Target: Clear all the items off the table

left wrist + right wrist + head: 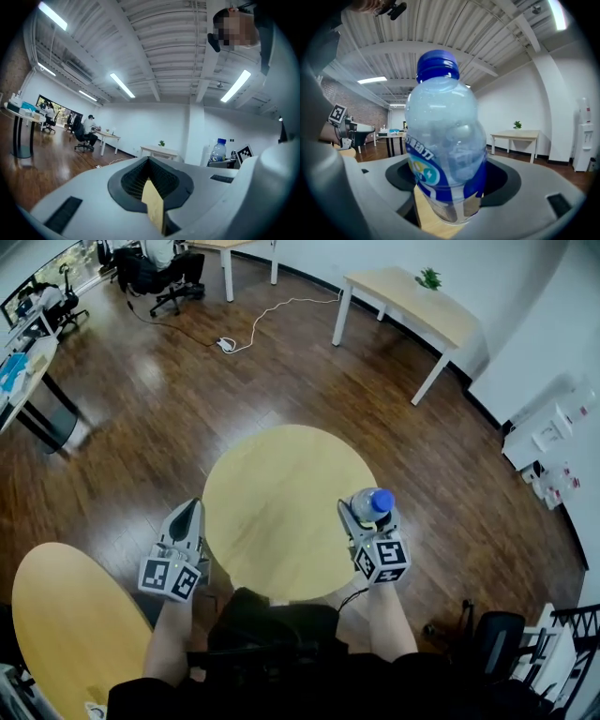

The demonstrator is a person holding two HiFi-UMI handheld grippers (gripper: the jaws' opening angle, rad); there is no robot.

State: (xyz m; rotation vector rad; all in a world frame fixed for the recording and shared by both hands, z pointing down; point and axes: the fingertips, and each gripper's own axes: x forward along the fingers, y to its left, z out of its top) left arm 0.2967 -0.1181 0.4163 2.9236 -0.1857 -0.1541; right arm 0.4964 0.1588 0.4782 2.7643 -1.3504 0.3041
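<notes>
The right gripper (367,514) holds a clear plastic bottle (444,140) with a blue cap. Its fingers stand wide and press on the lower body of the bottle, which is upright. In the head view the bottle is over the near right edge of the round table (281,474). The left gripper (186,519) is at the near left edge of the same table, its fingers closed together and empty. The bottle seems nearly empty, though the curved lens makes this hard to judge. Far beyond the table, a desk (412,296) carries a small plant (429,278).
</notes>
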